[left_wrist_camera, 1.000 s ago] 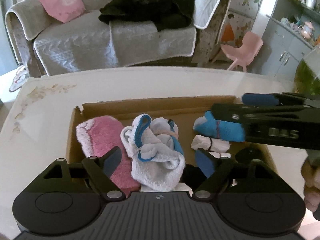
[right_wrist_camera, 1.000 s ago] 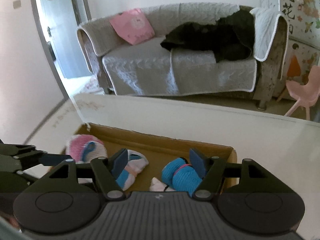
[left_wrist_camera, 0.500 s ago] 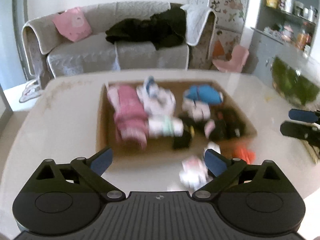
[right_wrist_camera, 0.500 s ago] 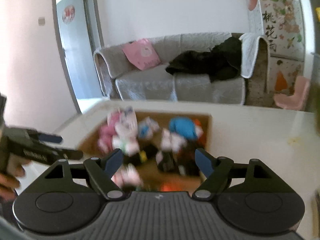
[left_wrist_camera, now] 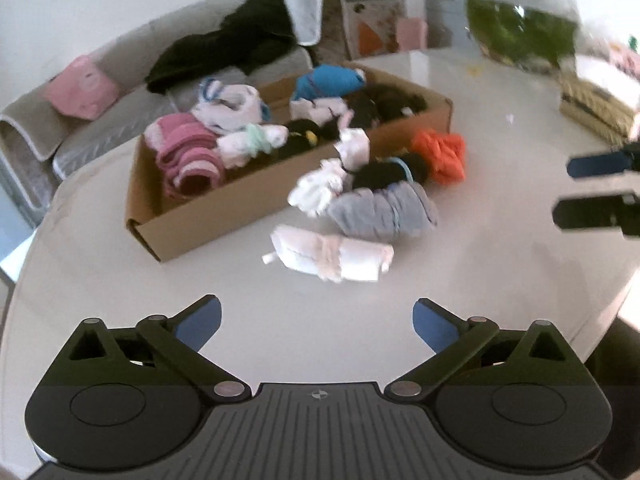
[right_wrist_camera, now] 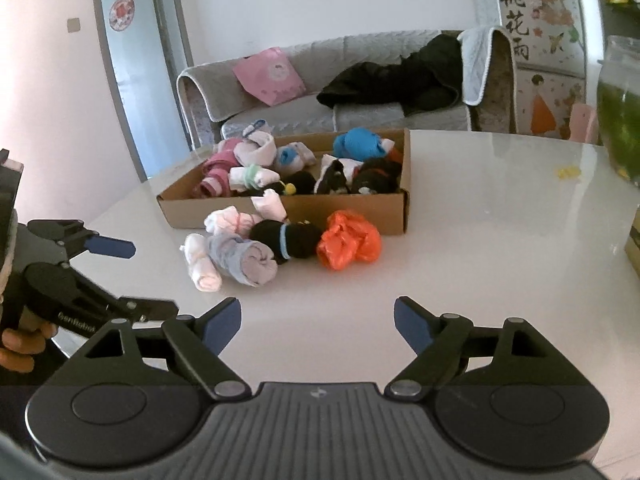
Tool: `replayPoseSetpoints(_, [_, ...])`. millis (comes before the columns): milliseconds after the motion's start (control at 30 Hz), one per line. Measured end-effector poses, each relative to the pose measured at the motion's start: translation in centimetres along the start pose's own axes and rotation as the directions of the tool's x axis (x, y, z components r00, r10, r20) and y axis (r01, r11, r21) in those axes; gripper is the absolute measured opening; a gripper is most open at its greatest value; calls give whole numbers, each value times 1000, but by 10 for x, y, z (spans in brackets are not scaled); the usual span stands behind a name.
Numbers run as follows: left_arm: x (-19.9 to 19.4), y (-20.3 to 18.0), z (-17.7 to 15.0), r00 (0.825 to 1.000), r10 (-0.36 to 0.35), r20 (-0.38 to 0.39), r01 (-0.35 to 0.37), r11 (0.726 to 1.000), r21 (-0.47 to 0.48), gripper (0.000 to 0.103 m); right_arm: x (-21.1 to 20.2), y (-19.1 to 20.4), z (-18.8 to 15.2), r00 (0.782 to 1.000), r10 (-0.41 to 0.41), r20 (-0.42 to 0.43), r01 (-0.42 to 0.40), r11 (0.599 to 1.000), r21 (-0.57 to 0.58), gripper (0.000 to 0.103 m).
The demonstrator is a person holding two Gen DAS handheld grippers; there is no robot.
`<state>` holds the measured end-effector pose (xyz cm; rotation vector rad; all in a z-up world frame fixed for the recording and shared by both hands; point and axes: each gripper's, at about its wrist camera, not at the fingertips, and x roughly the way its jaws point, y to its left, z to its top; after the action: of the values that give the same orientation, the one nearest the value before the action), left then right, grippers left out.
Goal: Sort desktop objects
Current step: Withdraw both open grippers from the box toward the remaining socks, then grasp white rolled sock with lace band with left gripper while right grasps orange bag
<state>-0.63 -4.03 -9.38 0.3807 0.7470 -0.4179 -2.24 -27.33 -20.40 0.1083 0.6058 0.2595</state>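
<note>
We take the cardboard box (right_wrist_camera: 288, 210) as our landmark; it sits on the white worktop (right_wrist_camera: 500, 240), packed w/ rolled socks: pink at its left end, white and pale ones mid, a blue roll (right_wrist_camera: 358, 143) at the far right, black ones near the right wall.

Going left to right, well left of the box and nearer us, our left gripper (left_wrist_camera: 316, 324) shows in the right wrist view w/ a hand (right_wrist_camera: 22, 346) on its grip. Its jaws have just been opening and now stand wide apart, nothing btwn them, only bare worktop.

Just in front of the box's near wall lies the loose pile. Leftmost is a white-pink roll (right_wrist_camera: 200, 260), touching a grey roll (right_wrist_camera: 244, 258). Behind those, a pale pink bundle (right_wrist_camera: 228, 220) and a small white sock (right_wrist_camera: 272, 204), which leans against the box wall. Next right, a black roll w/ a blue band (right_wrist_camera: 292, 238), touching the grey one. Rightmost, an orange crumpled piece (right_wrist_camera: 348, 240), just beside the box's front right corner.

Our right gripper (right_wrist_camera: 318, 322) sits nearer us than the pile, apart from the box. Its jaws have just been opening too; they're spread, empty.

Far right of the box, a green-filled glass tank (right_wrist_camera: 620, 120) at the worktop edge. Behind the box, a grey sofa (right_wrist_camera: 360, 80).
</note>
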Motion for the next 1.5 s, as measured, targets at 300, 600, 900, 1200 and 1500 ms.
replayPoseSetpoints(300, [24, -4, 7, 1000, -20, 0, 20, 998, 56, 103, 17, -18, 4, 1000, 15, 5, -15, 996, -93, 84])
replayPoseSetpoints(600, [40, 6, 17, 998, -58, 1, 58, 998, 34, 103, 55, -17, 21, 997, 43, -57, -55, 972, -227, 85])
replayPoseSetpoints(900, [49, 8, 20, 993, -117, 20, 117, 993, 7, 102, 73, -19, 23, 995, 24, -96, -53, 948, -314, 82])
replayPoseSetpoints(1200, [53, 16, 18, 988, -155, 22, 156, 986, -55, 103, 75, -16, 21, 995, 50, -89, -77, 937, -340, 77])
replayPoseSetpoints(1500, [53, 16, 17, 986, -165, 34, 167, 983, -71, 97, 80, -19, 27, 992, 78, -101, -106, 943, -315, 59])
